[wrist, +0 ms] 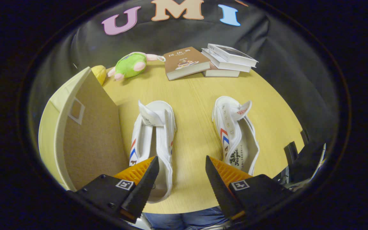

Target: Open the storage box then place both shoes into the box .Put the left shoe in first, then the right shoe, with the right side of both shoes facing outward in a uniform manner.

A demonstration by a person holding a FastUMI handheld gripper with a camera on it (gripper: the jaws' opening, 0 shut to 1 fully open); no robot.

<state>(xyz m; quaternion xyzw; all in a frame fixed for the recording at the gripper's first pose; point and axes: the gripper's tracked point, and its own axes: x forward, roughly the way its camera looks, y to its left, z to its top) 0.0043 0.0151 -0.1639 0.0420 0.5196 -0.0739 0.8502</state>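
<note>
Gripper (182, 179) at the lower centre of the frame: jaws apart, holding nothing, with bare table (193, 111) between them. Left shoe (153, 140) lies at the left finger, right shoe (235, 134) at the right finger, both toes pointing away. Storage box (85, 127) stands at left centre, lid already raised. Judged step: pick up the left shoe first; the next move calls for closing on its collar. Script lettering on the right shoe's insole is unreadable. Books (209, 60) and a plush toy (129, 65) lie at the upper centre.
</note>
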